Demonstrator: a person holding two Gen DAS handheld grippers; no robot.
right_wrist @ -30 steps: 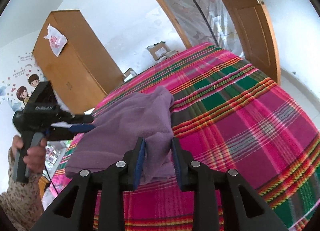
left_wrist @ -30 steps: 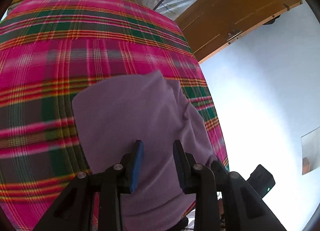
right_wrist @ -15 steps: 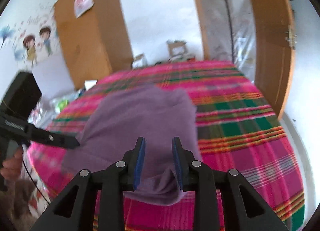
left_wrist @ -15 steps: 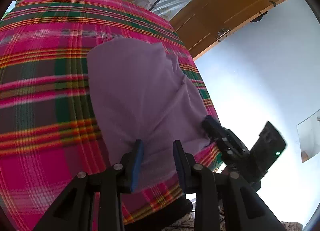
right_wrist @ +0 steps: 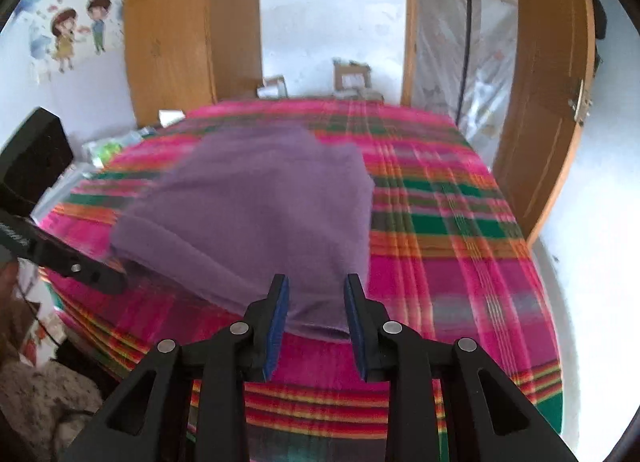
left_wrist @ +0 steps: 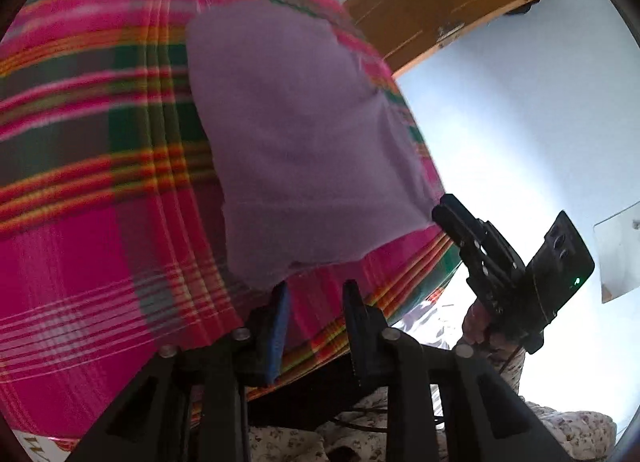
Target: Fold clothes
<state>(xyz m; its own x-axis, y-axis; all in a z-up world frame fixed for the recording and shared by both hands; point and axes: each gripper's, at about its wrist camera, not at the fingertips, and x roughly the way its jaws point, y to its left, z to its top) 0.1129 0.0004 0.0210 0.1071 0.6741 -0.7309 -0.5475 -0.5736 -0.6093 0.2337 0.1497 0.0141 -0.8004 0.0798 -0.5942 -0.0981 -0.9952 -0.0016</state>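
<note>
A purple garment [left_wrist: 304, 134] [right_wrist: 272, 198] lies spread on the plaid bed cover [left_wrist: 80, 242] [right_wrist: 440, 262]. My left gripper [left_wrist: 316, 294] sits over the bed's near edge, and its jaws are closing. The garment's near corner ends at its left fingertip [left_wrist: 280, 290], and only plaid cover shows in the gap. My right gripper [right_wrist: 316, 290] is shut on the garment's other near corner, with the hem filling the space between its pads. In the left wrist view the right gripper [left_wrist: 448, 208] meets that corner. The left gripper [right_wrist: 92, 274] sits beside the garment's left edge.
A wooden wardrobe [right_wrist: 172, 42] stands at the back left. An open wooden door [right_wrist: 548, 102] [left_wrist: 440, 2] is at the right of the bed. Cardboard boxes [right_wrist: 352, 78] sit beyond the far edge. A hand [left_wrist: 480, 326] holds the right gripper's handle.
The left gripper has drawn back toward the bed's near edge, so the garment that filled its gap now ends at its fingertip. The right gripper has rolled level, with the garment still between its fingers.
</note>
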